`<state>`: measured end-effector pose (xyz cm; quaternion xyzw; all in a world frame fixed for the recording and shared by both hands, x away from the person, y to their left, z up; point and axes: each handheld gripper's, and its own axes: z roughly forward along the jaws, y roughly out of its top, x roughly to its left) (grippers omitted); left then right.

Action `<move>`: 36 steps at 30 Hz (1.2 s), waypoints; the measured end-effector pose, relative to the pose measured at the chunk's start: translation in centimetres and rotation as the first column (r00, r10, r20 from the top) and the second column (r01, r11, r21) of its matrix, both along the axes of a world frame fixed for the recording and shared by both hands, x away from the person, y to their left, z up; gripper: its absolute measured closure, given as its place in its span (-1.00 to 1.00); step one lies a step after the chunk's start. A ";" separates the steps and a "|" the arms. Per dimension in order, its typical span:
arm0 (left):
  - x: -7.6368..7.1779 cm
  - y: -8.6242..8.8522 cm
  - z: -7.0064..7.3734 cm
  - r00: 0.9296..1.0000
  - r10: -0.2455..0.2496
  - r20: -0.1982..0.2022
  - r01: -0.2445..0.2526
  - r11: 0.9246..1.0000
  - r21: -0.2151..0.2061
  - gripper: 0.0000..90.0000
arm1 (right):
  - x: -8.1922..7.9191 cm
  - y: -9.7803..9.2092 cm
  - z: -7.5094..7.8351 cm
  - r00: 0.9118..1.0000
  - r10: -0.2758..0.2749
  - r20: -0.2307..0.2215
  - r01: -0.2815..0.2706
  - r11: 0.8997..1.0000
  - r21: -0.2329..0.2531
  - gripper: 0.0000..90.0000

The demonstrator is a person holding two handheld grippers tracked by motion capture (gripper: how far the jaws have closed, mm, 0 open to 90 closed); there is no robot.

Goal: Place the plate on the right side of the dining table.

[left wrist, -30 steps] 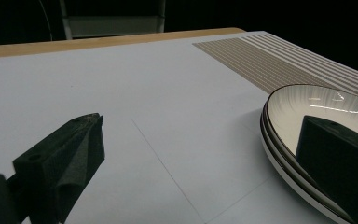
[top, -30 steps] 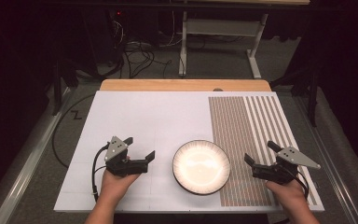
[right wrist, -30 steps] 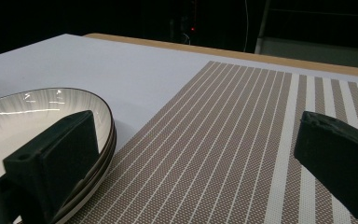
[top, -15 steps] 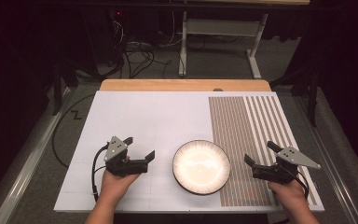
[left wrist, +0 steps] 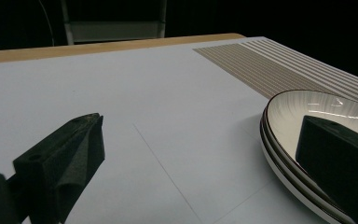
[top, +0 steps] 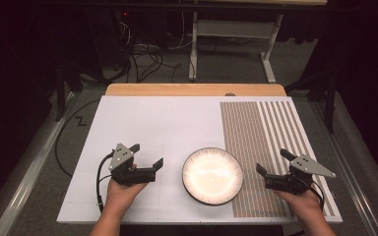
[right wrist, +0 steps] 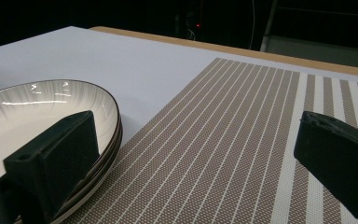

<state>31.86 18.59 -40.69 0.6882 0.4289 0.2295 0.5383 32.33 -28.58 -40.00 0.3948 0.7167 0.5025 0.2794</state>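
Plates [top: 212, 175] from my high view sit near the front edge of the table [top: 167, 123], between the left gripper [top: 146, 159] and right gripper [top: 271, 162], half on the striped placemat [top: 270, 128]. Both sets of jaws gape wide, holding nothing. Round thing, so no long axis, mouth facing up.

Left gripper view: looks like two stacked plates [left wrist: 307, 140], rims close together. I'd guess a pinch could grab both rims.

Right gripper view: the rim [right wrist: 114, 121] overhangs the mat [right wrist: 242, 135], so a nudge might slide the stack.

White table [top: 167, 128], striped brown mat [top: 261, 132] at right; cables on floor [top: 142, 51].
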 end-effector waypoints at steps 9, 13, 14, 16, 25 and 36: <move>-0.1 -0.3 0.0 1.000 -0.007 0.008 0.007 1.000 0.008 -0.96 | 0.1 1.0 0.1 1.000 0.021 0.001 -0.021 0.999 -0.026 -0.96; -0.1 -0.3 0.0 1.000 -0.006 0.012 0.006 1.000 0.008 -0.95 | 0.2 1.7 0.3 1.000 0.026 -0.005 -0.026 0.999 -0.034 -0.96; -0.1 -0.3 0.0 1.000 -0.006 0.012 0.006 1.000 0.008 -0.95 | 0.2 1.9 0.3 1.000 0.030 -0.005 -0.030 0.999 -0.039 -0.96; -0.2 -0.3 0.0 1.000 -0.005 0.014 0.005 1.000 0.010 -0.95 | 0.3 2.3 0.3 0.999 0.038 -0.011 -0.038 0.998 -0.044 -0.95; -0.3 -0.5 0.0 1.000 -0.018 0.020 0.017 1.000 0.020 -0.94 | 0.6 4.5 0.4 0.997 0.068 -0.044 -0.072 0.992 -0.099 -0.81; -0.5 -0.3 0.2 0.999 -0.007 0.033 0.007 1.000 0.012 -0.94 | 0.3 4.9 0.7 0.988 0.137 -0.065 -0.142 0.987 -0.078 0.02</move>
